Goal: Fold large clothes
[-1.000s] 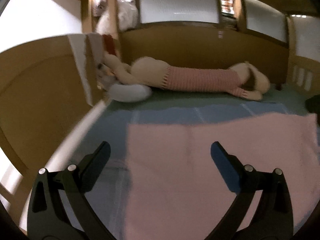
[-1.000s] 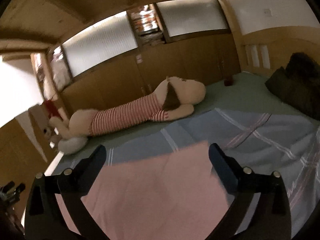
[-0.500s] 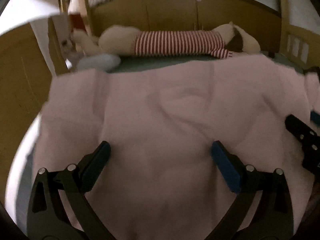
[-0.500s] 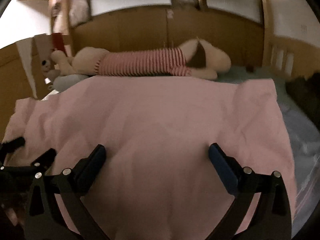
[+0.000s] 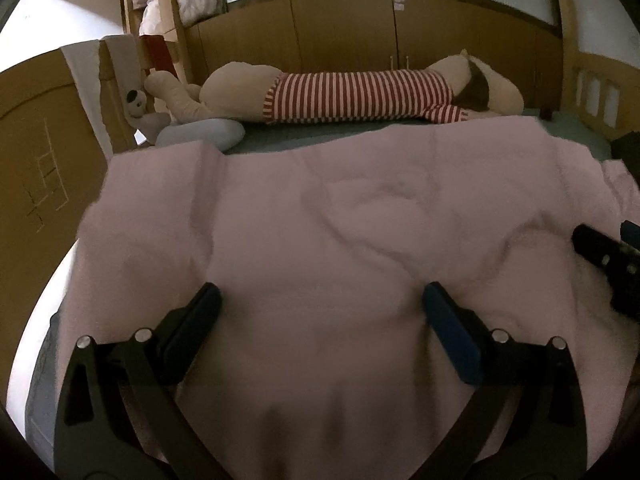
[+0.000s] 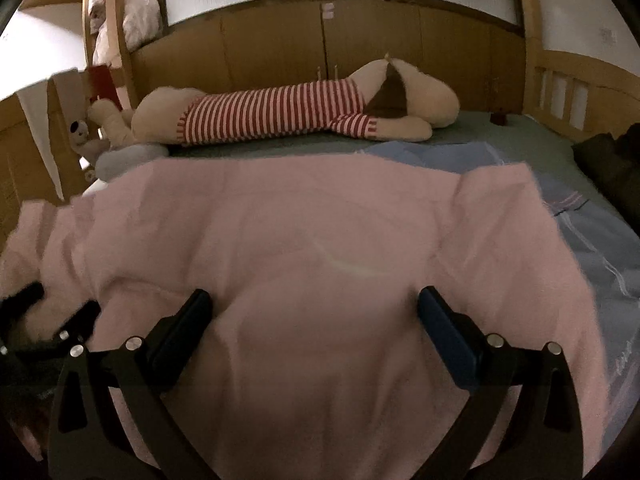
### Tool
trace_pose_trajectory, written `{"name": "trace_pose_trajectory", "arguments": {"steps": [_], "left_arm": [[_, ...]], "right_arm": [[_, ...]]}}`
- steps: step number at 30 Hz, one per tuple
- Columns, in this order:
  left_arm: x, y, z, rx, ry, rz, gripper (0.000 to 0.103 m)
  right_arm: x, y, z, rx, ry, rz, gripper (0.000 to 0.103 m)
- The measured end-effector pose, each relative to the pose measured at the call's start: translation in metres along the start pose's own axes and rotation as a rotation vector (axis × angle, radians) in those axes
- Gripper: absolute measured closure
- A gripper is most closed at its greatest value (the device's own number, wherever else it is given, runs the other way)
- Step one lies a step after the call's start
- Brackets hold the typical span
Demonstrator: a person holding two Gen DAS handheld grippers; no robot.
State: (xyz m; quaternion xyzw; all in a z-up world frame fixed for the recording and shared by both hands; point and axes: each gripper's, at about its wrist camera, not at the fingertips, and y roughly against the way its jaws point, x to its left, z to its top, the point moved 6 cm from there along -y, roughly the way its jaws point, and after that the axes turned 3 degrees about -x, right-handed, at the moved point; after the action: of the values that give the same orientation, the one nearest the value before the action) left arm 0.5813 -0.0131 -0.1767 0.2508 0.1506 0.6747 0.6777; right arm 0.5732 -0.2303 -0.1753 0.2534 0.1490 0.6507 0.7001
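My left gripper (image 5: 320, 312) stands with its jaws wide apart, nothing between them, low over the near part of a large pink garment (image 5: 340, 220) spread across the bed (image 6: 472, 136). My right gripper (image 6: 312, 310) is just as wide and empty, hovering over the same cloth (image 6: 300, 232) beside the left one. From the left wrist view I can see the tips of my right gripper (image 5: 604, 256) on the cloth toward the right; from the right wrist view the dark fingers of my left gripper (image 6: 60, 320) sit at the left on the pink fabric.

The garment covers most of the near half of the bed. It lies rumpled, with soft creases and a raised curved fold near its middle. Its far edge runs roughly parallel to the far side of the bed, and its left edge reaches the bed's left side. Its right edge falls short of the right side, where a light blue sheet with thin stripes (image 6: 592, 232) shows from beneath it.

Along the far edge of the bed, against the wooden panelling, a long plush toy in a red-and-white striped shirt (image 5: 356, 96) lies on its side, apart from the garment. A pale bluish pillow (image 5: 200, 134) rests at the far left corner, just beyond the garment's far left corner. A dark bundle of fabric (image 6: 612, 160) lies at the bed's right edge.
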Motion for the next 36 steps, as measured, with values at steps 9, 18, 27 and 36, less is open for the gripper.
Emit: {"name": "trace_pose_trajectory", "arguments": {"steps": [9,18,27,36], "left_arm": [[0.029,0.144,-0.051,0.016,0.032,-0.098,0.002],[0.038,0.278,-0.095,0.031,0.005,-0.003,0.002],[0.047,0.335,-0.141,0.020,0.190,-0.026,0.002],[0.042,0.357,-0.138,-0.031,0.116,0.005,0.002]], "right_arm": [[-0.028,0.171,-0.024,-0.194,-0.075,0.085,0.001],[-0.052,0.298,-0.107,-0.106,-0.004,0.025,0.001],[-0.041,0.351,-0.136,-0.136,0.059,0.029,0.001],[-0.041,0.371,-0.134,-0.171,0.067,0.058,0.001]]}}
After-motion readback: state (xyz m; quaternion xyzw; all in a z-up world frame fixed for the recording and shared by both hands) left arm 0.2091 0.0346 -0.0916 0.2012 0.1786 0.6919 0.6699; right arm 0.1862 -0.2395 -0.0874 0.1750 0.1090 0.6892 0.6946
